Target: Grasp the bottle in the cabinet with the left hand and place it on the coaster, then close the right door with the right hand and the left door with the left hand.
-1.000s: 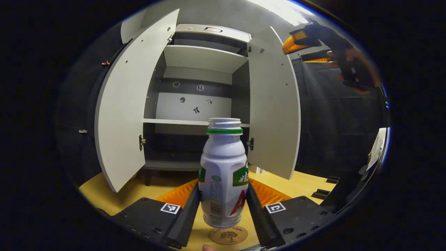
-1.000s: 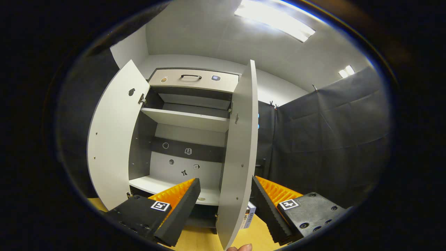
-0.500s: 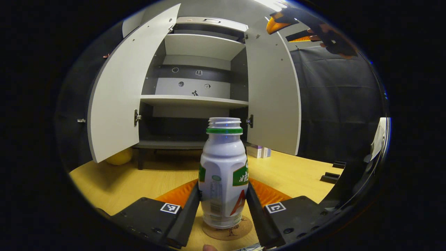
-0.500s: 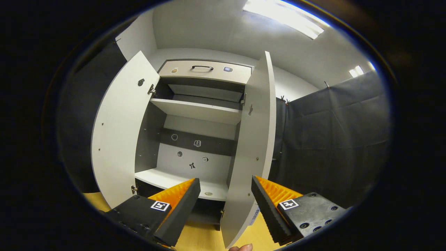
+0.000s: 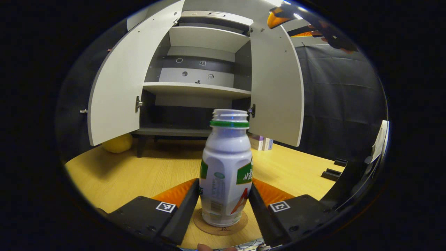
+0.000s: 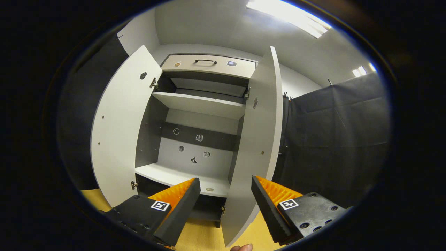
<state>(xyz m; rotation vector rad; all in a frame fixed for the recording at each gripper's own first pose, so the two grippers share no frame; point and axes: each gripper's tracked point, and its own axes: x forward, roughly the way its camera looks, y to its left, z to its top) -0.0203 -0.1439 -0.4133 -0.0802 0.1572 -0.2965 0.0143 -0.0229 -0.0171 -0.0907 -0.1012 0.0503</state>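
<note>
I am clamping my left gripper [image 5: 224, 205] on both flanks of the bottle [image 5: 226, 174], which is standing upright with its base on the coaster [image 5: 220, 225]. If I am spreading the fingers unevenly, one pad may be dragging the light bottle and tipping it off the coaster. Beyond the bottle, the cabinet [image 5: 205, 52] is standing with both doors wide. My right gripper [image 6: 225, 204] is hanging open and empty just before the right door [image 6: 258, 146]; pushing at its thin edge risks slipping past it.
</note>
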